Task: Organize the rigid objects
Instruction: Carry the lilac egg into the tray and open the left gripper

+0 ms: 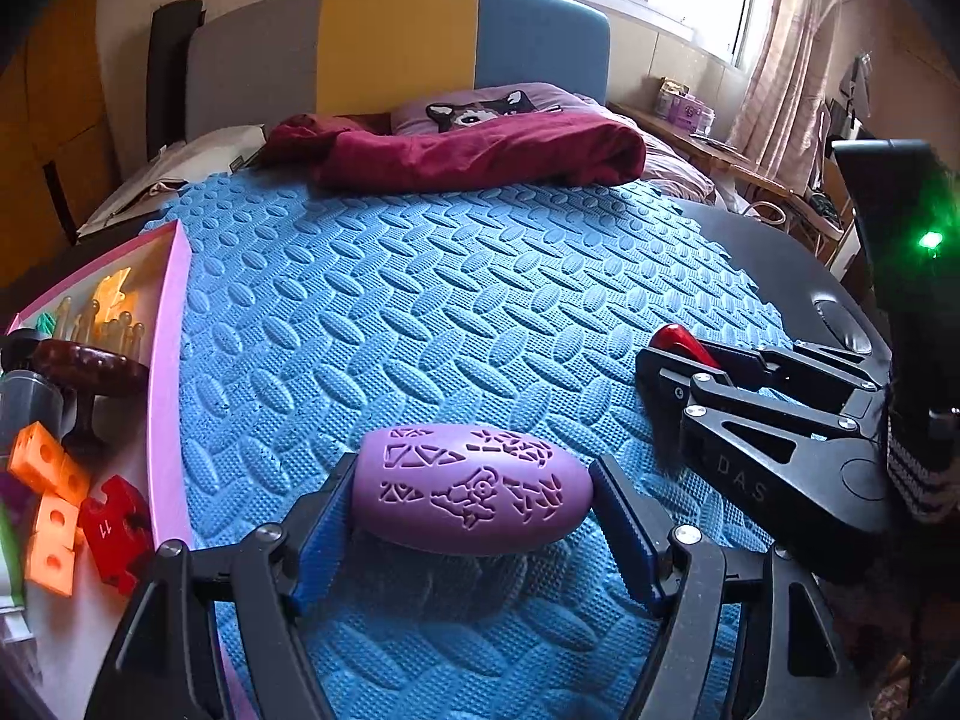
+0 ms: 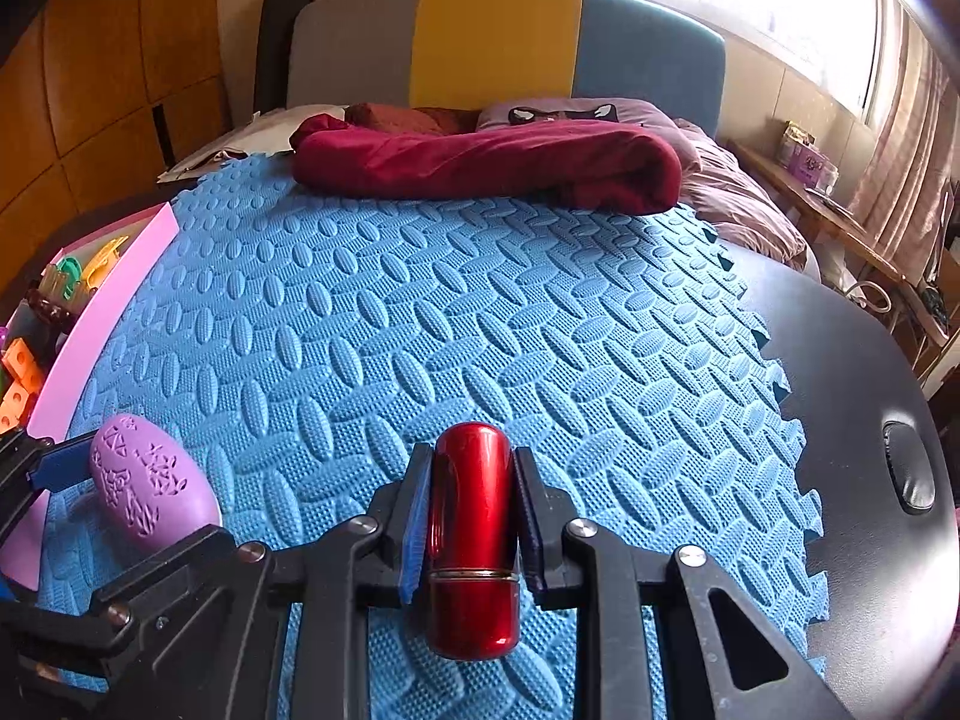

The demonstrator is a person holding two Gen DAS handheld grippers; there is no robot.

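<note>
A purple egg-shaped object (image 1: 471,489) with carved patterns lies crosswise on the blue foam mat (image 1: 420,300). My left gripper (image 1: 474,516) is shut on it, pads touching both ends. It also shows at the left of the right wrist view (image 2: 150,489). My right gripper (image 2: 471,516) is shut on a glossy red cylinder (image 2: 474,540) that points forward, low over the mat (image 2: 480,330). The right gripper also shows in the left wrist view (image 1: 684,360), with the red cylinder (image 1: 681,342) at its tips.
A pink tray (image 1: 165,372) at the left holds orange cubes (image 1: 45,468), a red puzzle piece (image 1: 114,534), a dark brown stand (image 1: 90,366) and other toys. A maroon blanket (image 1: 468,156) lies beyond the mat. The black table edge (image 2: 870,420) curves at the right.
</note>
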